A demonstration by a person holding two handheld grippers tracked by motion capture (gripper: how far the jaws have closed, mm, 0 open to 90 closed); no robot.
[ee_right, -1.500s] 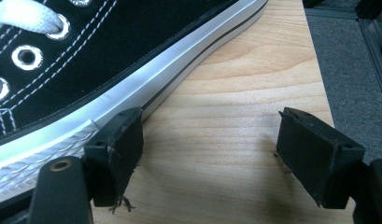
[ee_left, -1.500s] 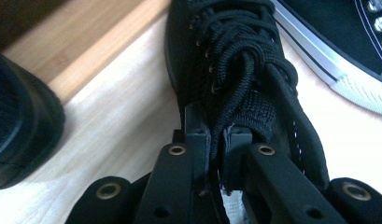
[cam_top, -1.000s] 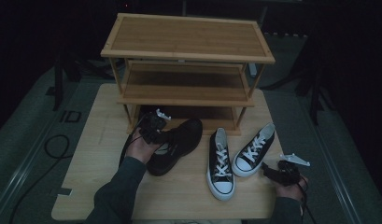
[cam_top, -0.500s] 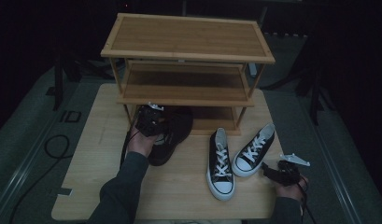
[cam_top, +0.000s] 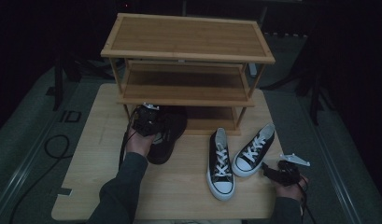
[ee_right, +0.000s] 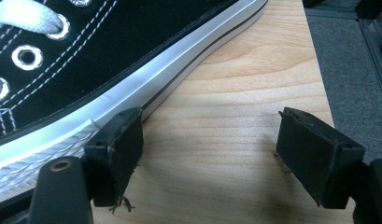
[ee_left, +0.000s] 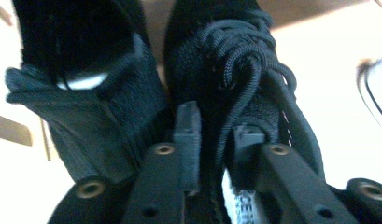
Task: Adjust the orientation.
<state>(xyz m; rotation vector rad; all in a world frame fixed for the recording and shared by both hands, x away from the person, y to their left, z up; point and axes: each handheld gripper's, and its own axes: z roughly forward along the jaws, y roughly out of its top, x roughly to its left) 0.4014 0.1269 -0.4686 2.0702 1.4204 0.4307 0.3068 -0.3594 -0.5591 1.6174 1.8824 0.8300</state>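
— What stands at the twelve o'clock end of the wooden board (cam_top: 109,186)?

— A bamboo shoe rack (cam_top: 188,42) with three shelves.

— And toward four o'clock?

— A pair of black-and-white sneakers (cam_top: 235,158), side by side, toes pointing to six o'clock. A black cable (cam_top: 55,147) loops on the grey floor at nine o'clock.

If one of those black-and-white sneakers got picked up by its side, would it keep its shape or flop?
The sneaker by the right gripper has black canvas sides, so the upper would probably cave a bit under a pinch. Its thick white rubber sole looks stiffer and should hold. Lying flat on the table, it seems unlikely to roll, more likely to slide if pushed.
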